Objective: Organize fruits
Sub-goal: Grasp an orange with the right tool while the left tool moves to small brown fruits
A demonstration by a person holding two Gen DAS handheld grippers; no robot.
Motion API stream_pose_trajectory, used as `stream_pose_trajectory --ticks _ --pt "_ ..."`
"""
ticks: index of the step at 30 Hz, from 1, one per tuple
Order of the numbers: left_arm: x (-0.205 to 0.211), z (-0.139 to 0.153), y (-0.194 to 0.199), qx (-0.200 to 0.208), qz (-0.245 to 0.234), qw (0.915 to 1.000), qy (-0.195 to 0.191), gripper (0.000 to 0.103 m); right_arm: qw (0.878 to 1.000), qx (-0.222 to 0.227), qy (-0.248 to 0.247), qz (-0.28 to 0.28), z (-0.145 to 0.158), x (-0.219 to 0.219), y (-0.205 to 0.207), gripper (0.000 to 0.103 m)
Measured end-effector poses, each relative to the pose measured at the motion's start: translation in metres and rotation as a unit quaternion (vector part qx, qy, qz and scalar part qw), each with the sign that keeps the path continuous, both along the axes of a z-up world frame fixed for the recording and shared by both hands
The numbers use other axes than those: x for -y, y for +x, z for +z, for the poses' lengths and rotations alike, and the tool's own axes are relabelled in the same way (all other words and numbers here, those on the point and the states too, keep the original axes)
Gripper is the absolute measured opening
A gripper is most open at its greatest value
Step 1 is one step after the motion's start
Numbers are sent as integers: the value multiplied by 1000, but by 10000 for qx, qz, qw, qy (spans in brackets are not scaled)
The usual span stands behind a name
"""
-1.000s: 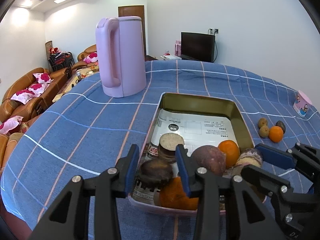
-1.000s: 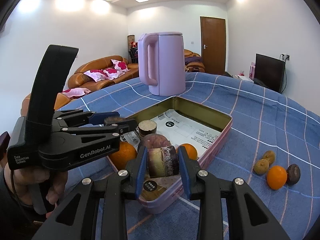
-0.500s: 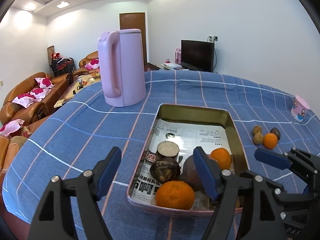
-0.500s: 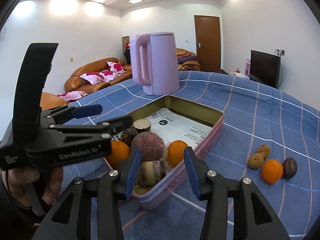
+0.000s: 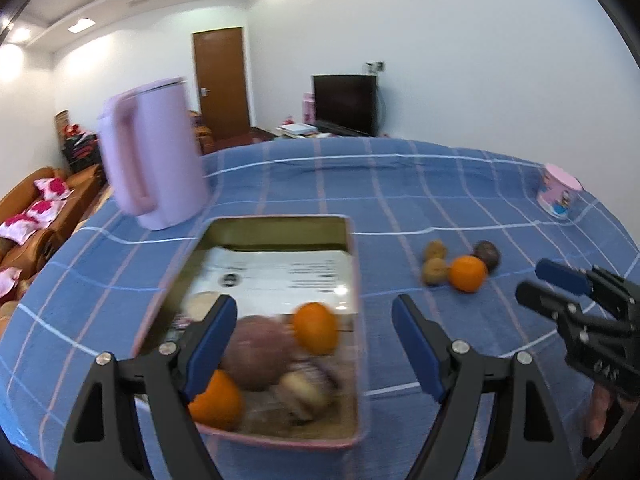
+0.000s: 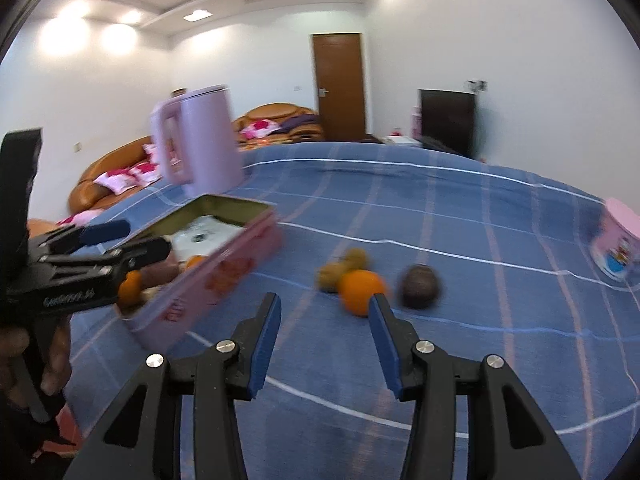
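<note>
A pink tin (image 5: 353, 280) lined with printed paper holds several fruits: two oranges (image 5: 316, 328), a purple-brown round fruit (image 5: 256, 352) and others that are blurred. My left gripper (image 5: 314, 308) hovers over the tin's near right corner. Its jaws are opening and nothing is pressed between them. On the blue checked cloth to the right lie a loose orange (image 6: 360, 286), a dark passion fruit (image 6: 420, 286) and two small brown fruits (image 6: 332, 276). My right gripper (image 6: 325, 302) is open and empty, just short of that orange.
A tall pink kettle (image 5: 156, 160) stands behind the tin on the left. A pink printed cup (image 6: 616, 248) sits at the far right of the table. Sofas with cushions lie beyond the table's left edge. A person's hand (image 6: 44, 356) holds the left gripper.
Both grippers let go of the fruits they held over the tin and opened. Both views have swung right, and the right gripper now faces the loose fruits on the cloth.
</note>
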State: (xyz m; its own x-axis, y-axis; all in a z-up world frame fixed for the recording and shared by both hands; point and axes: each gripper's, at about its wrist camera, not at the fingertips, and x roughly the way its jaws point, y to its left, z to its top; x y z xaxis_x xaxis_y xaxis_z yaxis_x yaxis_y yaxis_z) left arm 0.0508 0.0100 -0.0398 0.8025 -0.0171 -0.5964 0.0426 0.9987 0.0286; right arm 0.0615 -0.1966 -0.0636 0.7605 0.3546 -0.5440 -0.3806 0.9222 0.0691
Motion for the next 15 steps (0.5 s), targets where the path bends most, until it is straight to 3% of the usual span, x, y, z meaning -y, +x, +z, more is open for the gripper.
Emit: stream_pose_trajectory --ticks 6,15 --pt "29 -3 12 -53 -129 9998 122 82 9997 -59 73 -241 1 22 7 48" --pt "19 -3 28 -55 203 9997 108 83 9986 -287 -390 214 -6 -13 47 48"
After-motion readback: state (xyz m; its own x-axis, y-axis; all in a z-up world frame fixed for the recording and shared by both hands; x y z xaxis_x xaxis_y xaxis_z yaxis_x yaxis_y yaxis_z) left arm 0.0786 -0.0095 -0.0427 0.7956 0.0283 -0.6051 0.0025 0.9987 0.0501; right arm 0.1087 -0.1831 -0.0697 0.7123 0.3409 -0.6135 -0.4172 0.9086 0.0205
